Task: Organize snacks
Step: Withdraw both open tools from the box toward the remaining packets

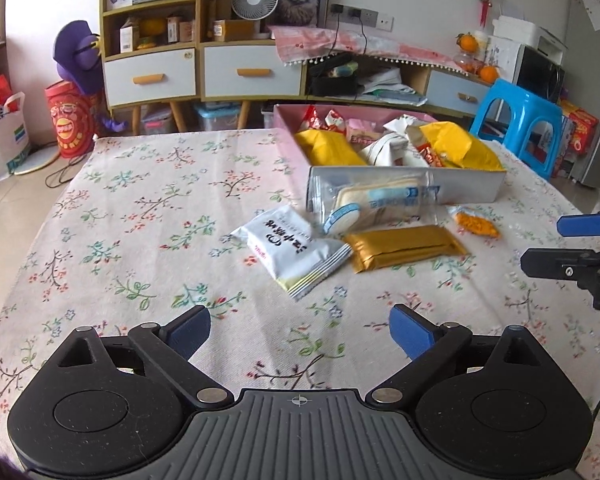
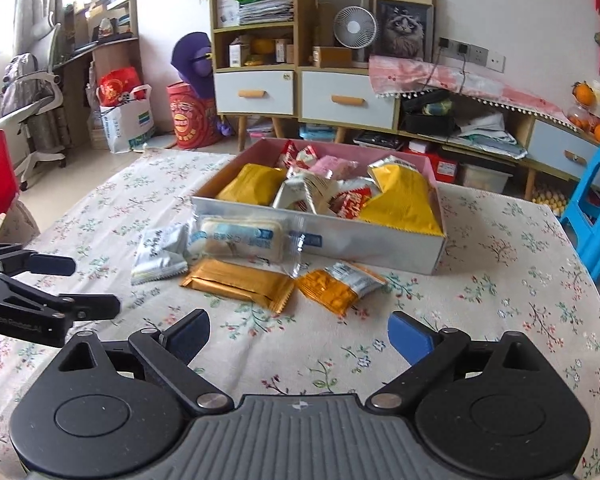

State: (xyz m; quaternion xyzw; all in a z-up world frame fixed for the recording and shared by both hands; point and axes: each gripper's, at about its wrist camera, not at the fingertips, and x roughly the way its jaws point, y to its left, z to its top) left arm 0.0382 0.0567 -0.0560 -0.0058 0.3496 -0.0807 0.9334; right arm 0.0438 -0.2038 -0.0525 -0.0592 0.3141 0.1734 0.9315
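Both the left gripper (image 1: 300,330) and right gripper (image 2: 298,330) hover with jaws wide, holding nothing. 4 loose snack packets lie on the floral-cloth counter (image 1: 140,240) beside the pink-lined cardboard box (image 2: 380,246). The clear crinkly cracker packet (image 2: 240,238) leans against the box and overlaps the gold foil bar (image 2: 240,284), so grabbing either could drag the other.

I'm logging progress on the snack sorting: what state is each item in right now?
left tongs: open, empty
right tongs: open, empty
snack box: open-topped, partly filled
white packet: on the tablecloth, outside the box
clear cracker pack: leaning against the box front
gold bar: flat, outside
orange packet: flat, outside
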